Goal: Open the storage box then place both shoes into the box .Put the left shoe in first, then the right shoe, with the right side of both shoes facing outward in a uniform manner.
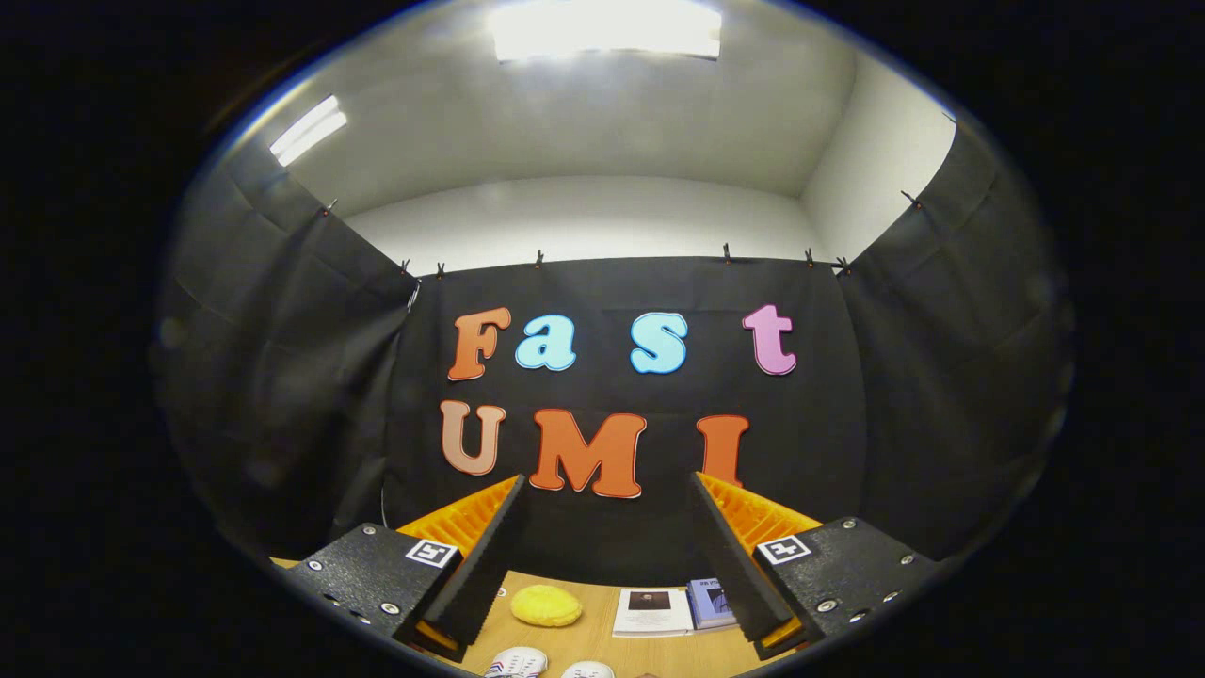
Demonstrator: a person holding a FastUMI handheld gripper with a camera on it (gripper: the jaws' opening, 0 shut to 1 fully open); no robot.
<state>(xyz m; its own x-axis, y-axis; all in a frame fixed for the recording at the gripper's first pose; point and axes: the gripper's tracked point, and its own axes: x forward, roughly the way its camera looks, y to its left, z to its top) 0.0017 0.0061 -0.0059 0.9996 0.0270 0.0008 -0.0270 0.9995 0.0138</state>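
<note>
The gripper point(607, 490) is raised above the tabletop and pitched upward, so that its two fingers frame the black cloth wall point(923, 377) of the booth rather than any object. The fingers are spread wide apart, with a broad gap between the tips, and nothing is pinched or touched by either one. Below the fingers lies a wooden table point(584, 640). Two shoes rest on it at the nearest edge of the visible surface, side by side and just apart: the first shoe point(518, 662) is white with dark stripes on its side, and the second shoe point(588, 670) is white with a reddish mark on its top. Only the upper parts of both shoes can be seen, so which is the left and which the right cannot be determined. A round yellow cushion-like object point(546, 605) lies farther back on the table, close to the inner face of the left finger point(485, 556). A white booklet point(653, 612) with a dark picture on its cover lies flat between the fingers, and a blue booklet point(710, 603) lies touching it on the side of the right finger point(730, 556). Above the cloth wall, a pale ceiling carries a bright light panel point(607, 30) and a second lamp point(309, 130) off to one side.
</note>
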